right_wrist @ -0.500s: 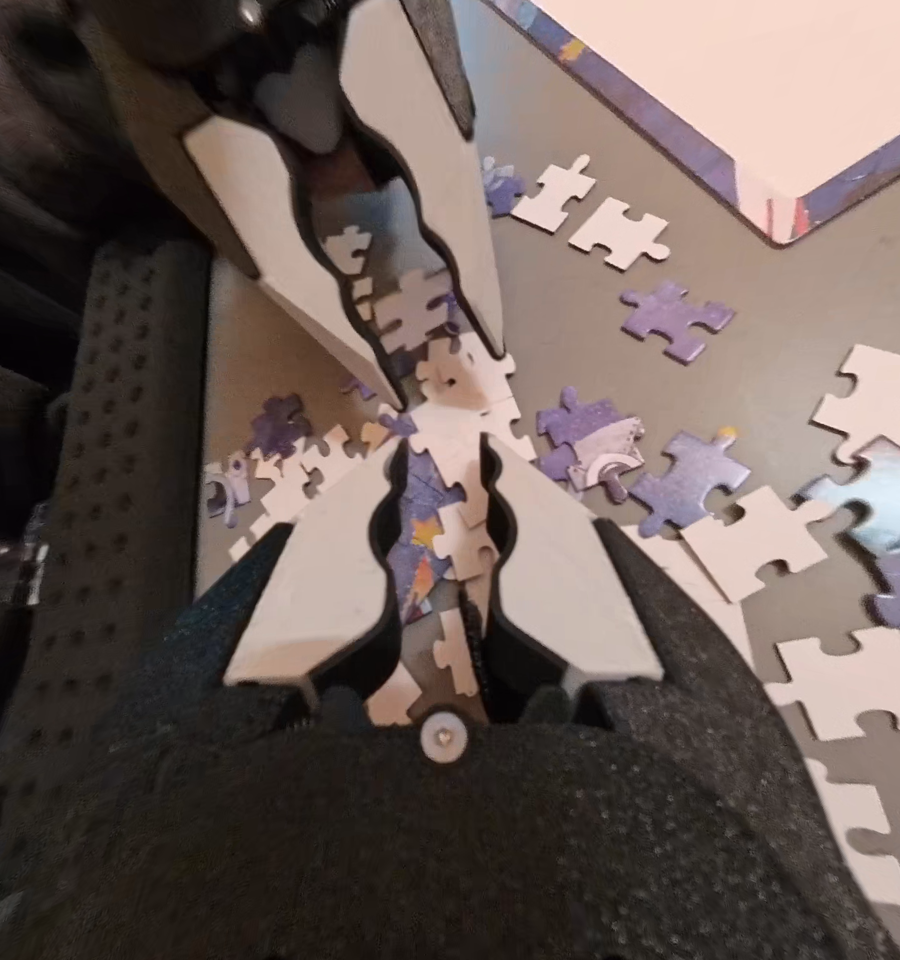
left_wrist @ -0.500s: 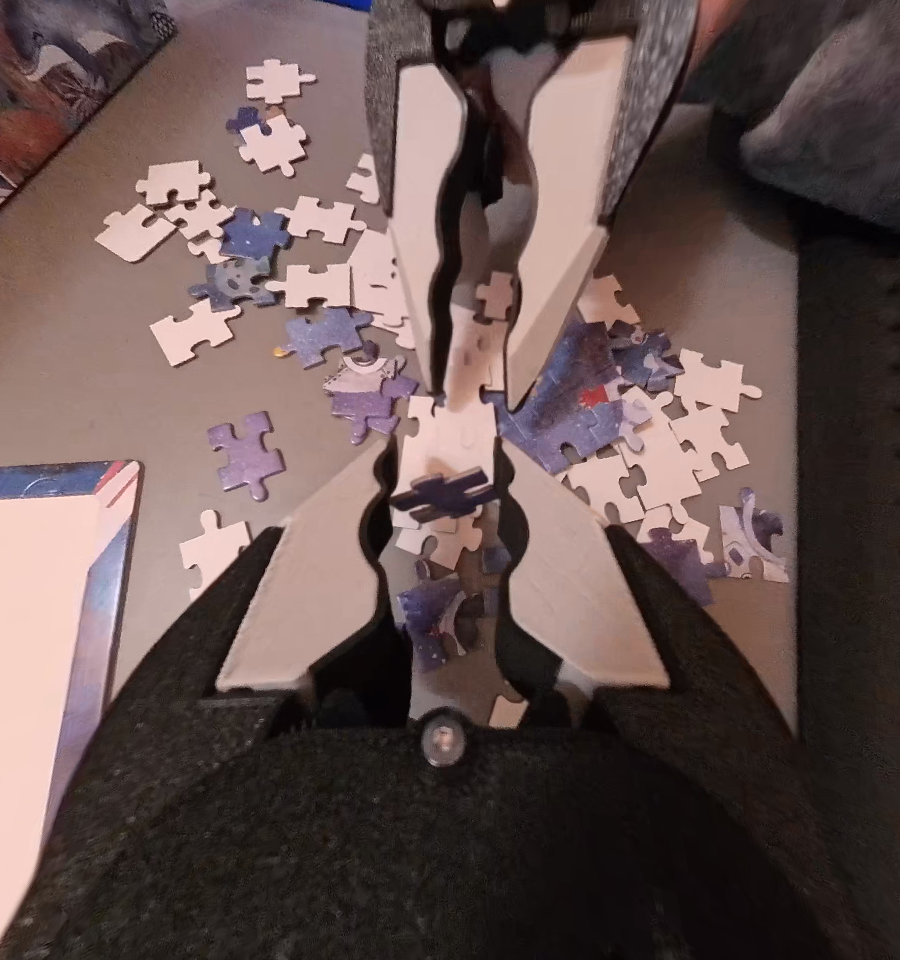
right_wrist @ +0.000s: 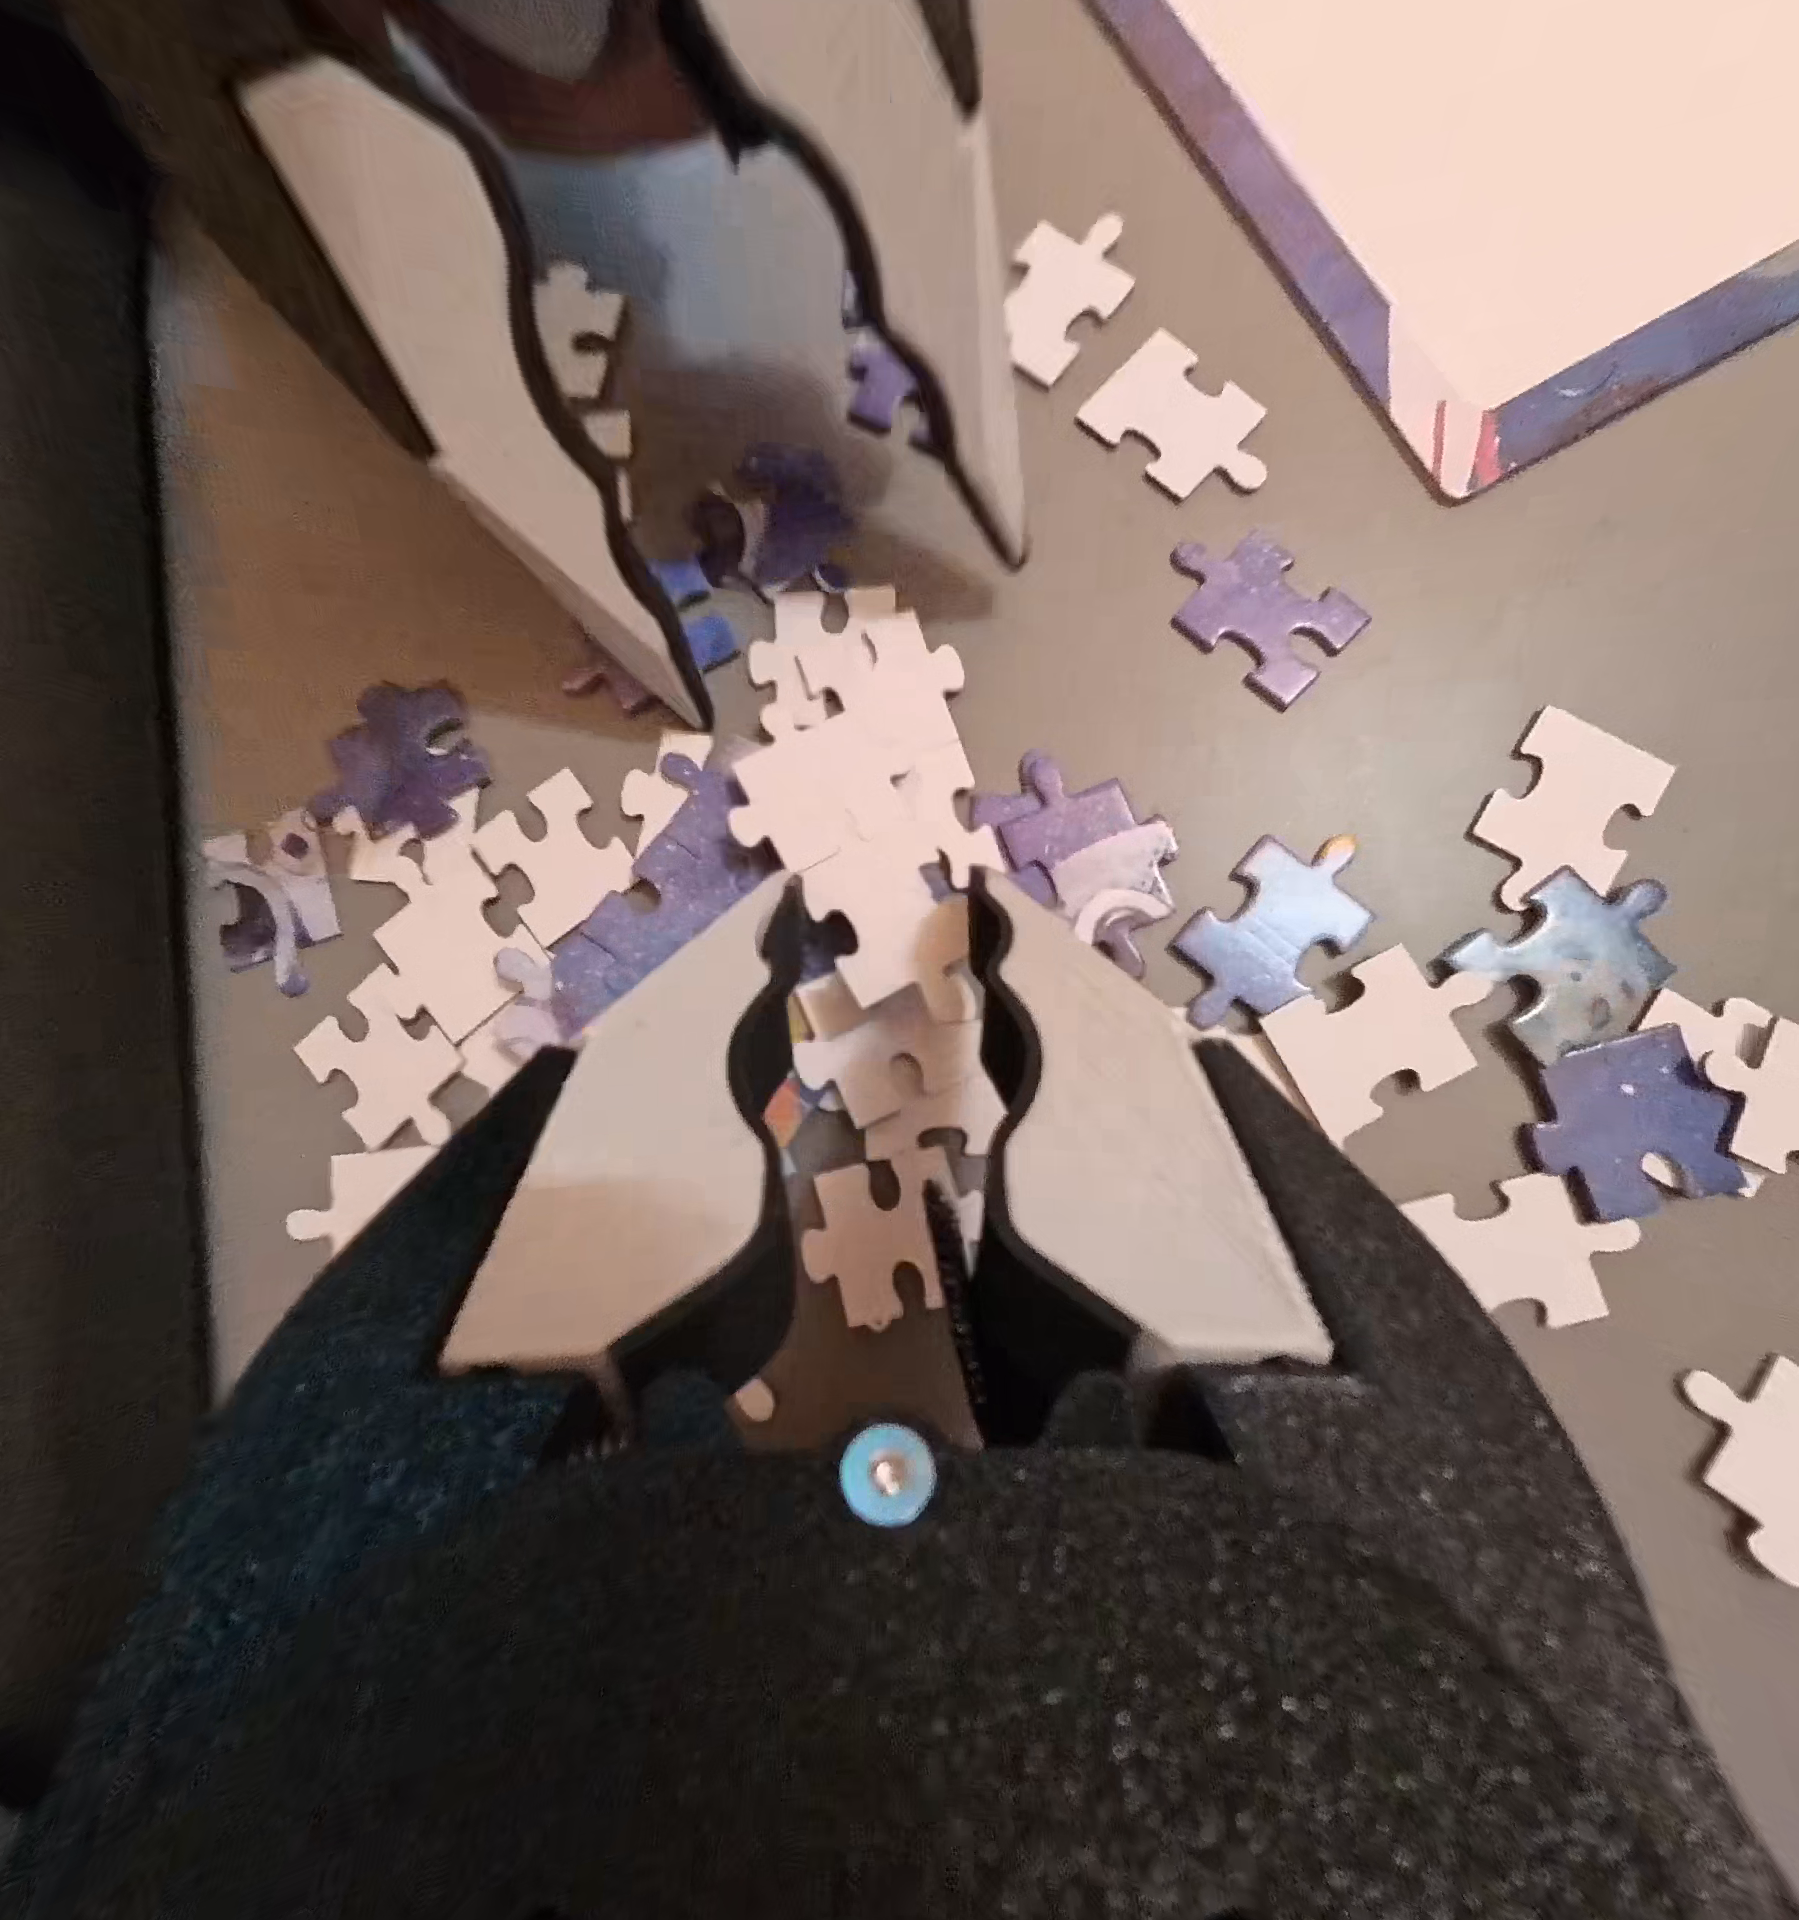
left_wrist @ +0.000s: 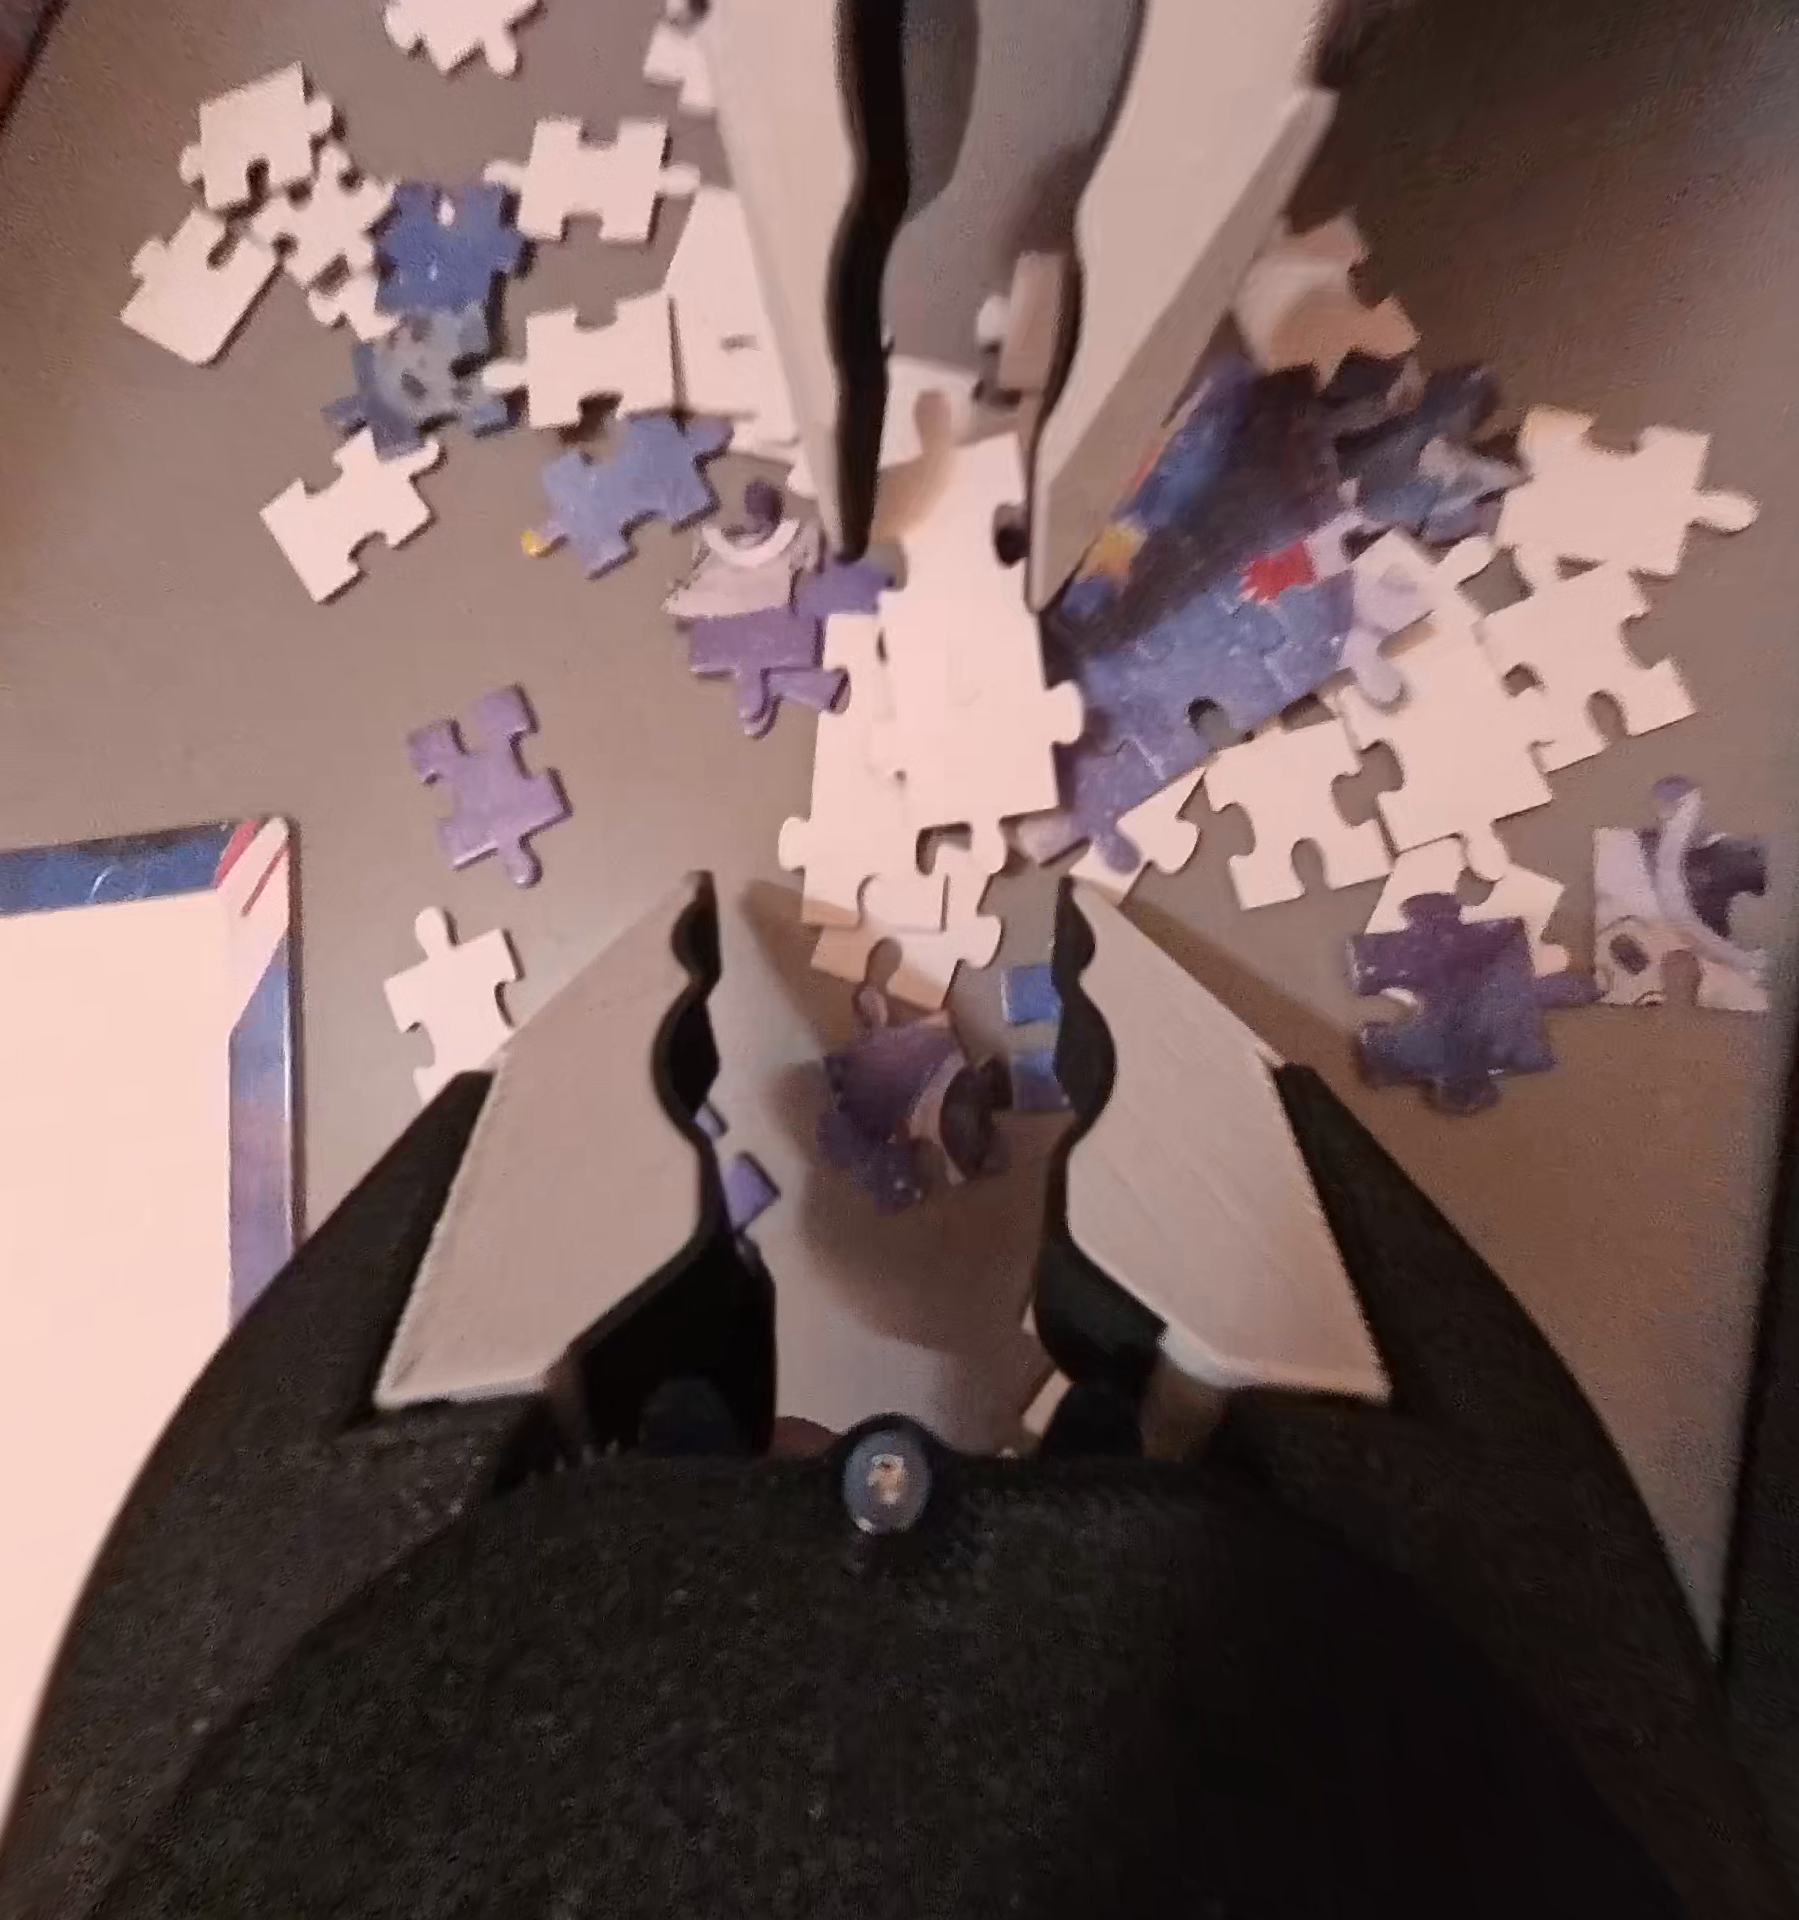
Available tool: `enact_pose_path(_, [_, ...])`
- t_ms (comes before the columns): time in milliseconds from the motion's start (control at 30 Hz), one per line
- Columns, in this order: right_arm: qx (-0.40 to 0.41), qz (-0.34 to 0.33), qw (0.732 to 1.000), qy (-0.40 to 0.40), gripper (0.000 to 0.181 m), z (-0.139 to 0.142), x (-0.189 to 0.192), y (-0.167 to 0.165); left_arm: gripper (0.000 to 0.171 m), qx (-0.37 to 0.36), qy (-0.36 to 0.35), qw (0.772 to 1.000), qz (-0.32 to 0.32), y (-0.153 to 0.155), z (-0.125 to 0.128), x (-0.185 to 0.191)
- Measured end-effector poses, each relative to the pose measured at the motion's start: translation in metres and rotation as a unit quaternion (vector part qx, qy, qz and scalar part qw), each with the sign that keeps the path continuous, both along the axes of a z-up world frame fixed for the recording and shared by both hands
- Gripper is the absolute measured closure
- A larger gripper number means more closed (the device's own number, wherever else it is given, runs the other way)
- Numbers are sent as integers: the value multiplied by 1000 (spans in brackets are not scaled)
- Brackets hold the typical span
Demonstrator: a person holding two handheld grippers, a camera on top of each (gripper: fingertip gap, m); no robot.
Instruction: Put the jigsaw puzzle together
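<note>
Left wrist view: the left tool is spread wide with nothing between its fingers, its tips hovering over the near edge of a heap of puzzle pieces on the grey tabletop. Most pieces in the heap lie white side up; a joined blue patch lies just right of them. The right tool comes in from the far side, tips pointing toward the camera, fingers only narrowly apart over a white piece; whether it grips that piece cannot be told through the blur. A lone purple piece lies left of the heap, and a box sits at the near left.

Right wrist view: the right tool shows a narrow gap, with white pieces stacked right at and between its tips; contact looks likely, a firm hold cannot be confirmed. The left tool reaches in from the far left, tilted, its fingers well apart and empty above the tabletop. Loose pieces spread to both sides, the purple piece to the far right, and the box in the far right corner.
</note>
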State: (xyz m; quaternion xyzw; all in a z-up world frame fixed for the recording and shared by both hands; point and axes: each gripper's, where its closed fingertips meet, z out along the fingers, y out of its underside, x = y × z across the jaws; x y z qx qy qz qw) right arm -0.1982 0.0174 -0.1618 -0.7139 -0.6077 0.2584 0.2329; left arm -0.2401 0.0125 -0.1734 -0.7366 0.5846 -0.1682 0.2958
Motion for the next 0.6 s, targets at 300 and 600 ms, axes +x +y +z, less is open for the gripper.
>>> enact_pose_path(300, [-43, -54, 986, 153, 150, 55, 2, 18, 167, -38, -32, 999, 7, -1, 0, 15])
enact_pose_path(600, [-89, -37, 978, 184, 181, 57, -11, 10, 152, 156, -151, 976, 3, 17, 72, 26])
